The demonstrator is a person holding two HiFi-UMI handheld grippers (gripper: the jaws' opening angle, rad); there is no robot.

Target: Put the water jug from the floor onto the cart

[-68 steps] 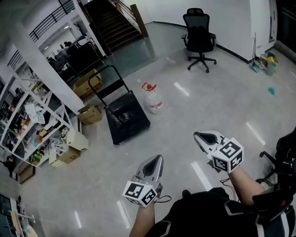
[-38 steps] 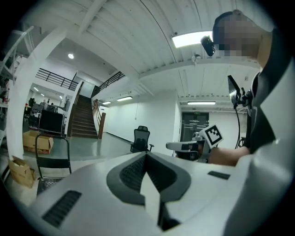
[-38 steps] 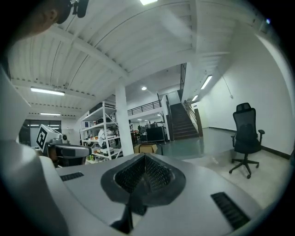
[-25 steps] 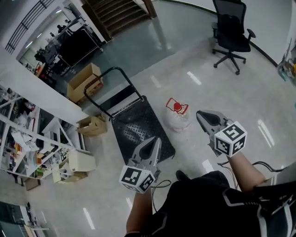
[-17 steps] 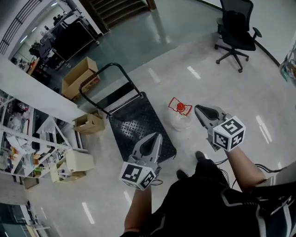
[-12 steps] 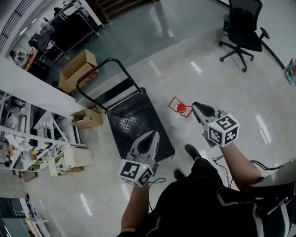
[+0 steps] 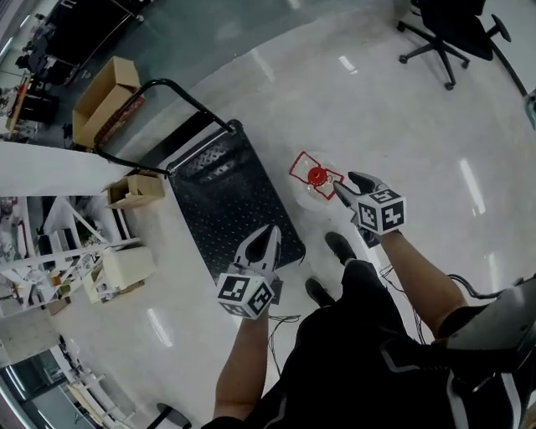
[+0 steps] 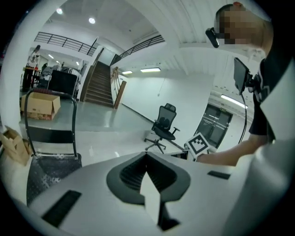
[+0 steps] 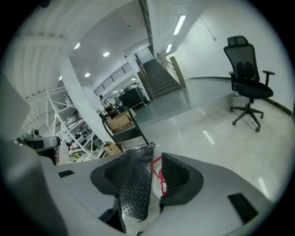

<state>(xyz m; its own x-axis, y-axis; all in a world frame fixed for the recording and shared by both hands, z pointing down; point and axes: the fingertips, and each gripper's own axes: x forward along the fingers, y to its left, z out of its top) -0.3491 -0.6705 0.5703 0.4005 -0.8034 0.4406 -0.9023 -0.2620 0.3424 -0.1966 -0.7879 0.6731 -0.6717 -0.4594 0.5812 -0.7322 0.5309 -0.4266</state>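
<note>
Room: an open hall with a glossy pale floor. An office chair stands far right, and cardboard boxes and shelving line the left side.
Cart: a flat black platform cart left of centre, with its push handle upright at the far end. Nothing rests on the deck. The near end faces the person, which probably leaves the long right edge free for loading.
Water jug: a clear water jug with a red cap and a thin red carry handle. It stands upright on the floor just right of the cart's deck, near the person's feet. It is not yet on the cart.
Right gripper: the right gripper slants down at the jug's top, its tips just beside the red cap. Its jaws are opening and stand wide apart. Its own view shows the red handle in the gap, but the pads do not press on it. The spread looks meant to take that handle.
Left gripper: the left gripper has its jaws together with nothing between them. It hangs over the deck's near right corner, apart from the jug, and is presumably kept free to steady the load.
Step, as judged: approach to the grasp. The lift and the transfer are not yet done.
Risk, as judged: a thin handle may let the jug swing once it is raised.
</note>
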